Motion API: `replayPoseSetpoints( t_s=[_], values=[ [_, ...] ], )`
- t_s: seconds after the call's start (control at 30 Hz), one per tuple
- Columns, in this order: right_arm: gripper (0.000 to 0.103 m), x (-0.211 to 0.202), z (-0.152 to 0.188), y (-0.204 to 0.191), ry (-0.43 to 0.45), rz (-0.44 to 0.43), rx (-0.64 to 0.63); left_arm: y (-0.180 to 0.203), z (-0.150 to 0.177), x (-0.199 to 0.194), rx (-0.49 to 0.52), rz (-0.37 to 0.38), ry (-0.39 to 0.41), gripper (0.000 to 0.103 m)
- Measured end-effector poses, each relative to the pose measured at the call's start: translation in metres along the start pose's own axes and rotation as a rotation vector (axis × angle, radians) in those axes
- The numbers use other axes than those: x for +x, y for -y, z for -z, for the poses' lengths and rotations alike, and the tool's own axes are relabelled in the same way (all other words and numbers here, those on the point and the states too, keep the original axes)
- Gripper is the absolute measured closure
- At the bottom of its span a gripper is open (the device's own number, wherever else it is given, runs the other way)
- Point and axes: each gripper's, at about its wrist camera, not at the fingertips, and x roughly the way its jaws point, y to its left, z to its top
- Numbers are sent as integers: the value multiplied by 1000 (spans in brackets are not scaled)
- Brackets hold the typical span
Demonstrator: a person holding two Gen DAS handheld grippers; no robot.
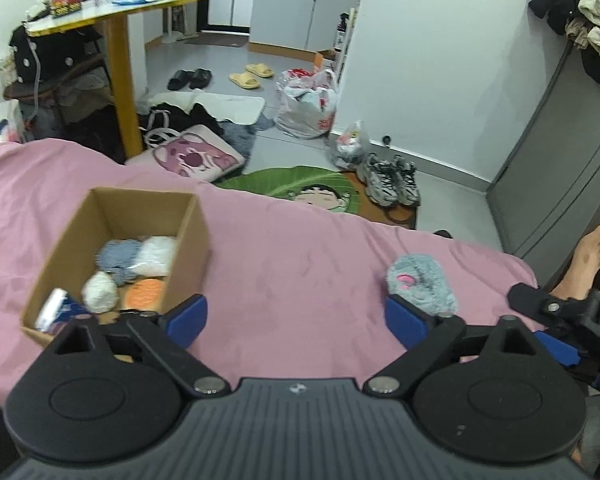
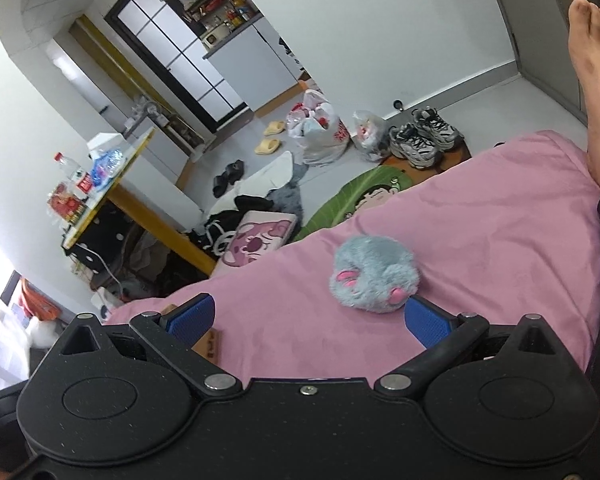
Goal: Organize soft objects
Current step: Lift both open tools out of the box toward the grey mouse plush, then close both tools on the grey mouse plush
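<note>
A grey fluffy plush toy (image 1: 422, 285) with pink patches lies on the pink bedsheet (image 1: 292, 264). A cardboard box (image 1: 192, 236) to its left holds several soft items: a blue-grey ball, a white fluffy one, a cream one and an orange one. My left gripper (image 1: 296, 320) hovers open over bare sheet between box and plush. In the right wrist view the plush (image 2: 374, 274) sits just beyond my right gripper (image 2: 310, 318), which is open; its right finger (image 2: 428, 322) is next to the toy. The right gripper's body shows at the left view's right edge.
A person's bare foot (image 2: 592, 52) rests at the bed's right edge. Beyond the bed, the floor holds sneakers (image 1: 392, 178), plastic bags (image 1: 306, 104), slippers, a pink cushion and a green mat. A yellow-legged table (image 1: 116, 16) stands at the left.
</note>
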Motion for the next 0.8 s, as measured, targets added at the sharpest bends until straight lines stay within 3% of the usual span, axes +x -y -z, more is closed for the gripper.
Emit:
replayPoseSetpoints(
  t_s=[0.3,0.43,0.8],
  values=[
    [21,33,-15,23,-54,37,15,18,-3,46,-33,61,-56,46],
    [24,47,-20,23,-86,44,0,24,-3,67,-68,82,-84,57],
    [29,83,-31,13,-166,93,-94,42,-11,106,-145,133,-121,73]
  ],
)
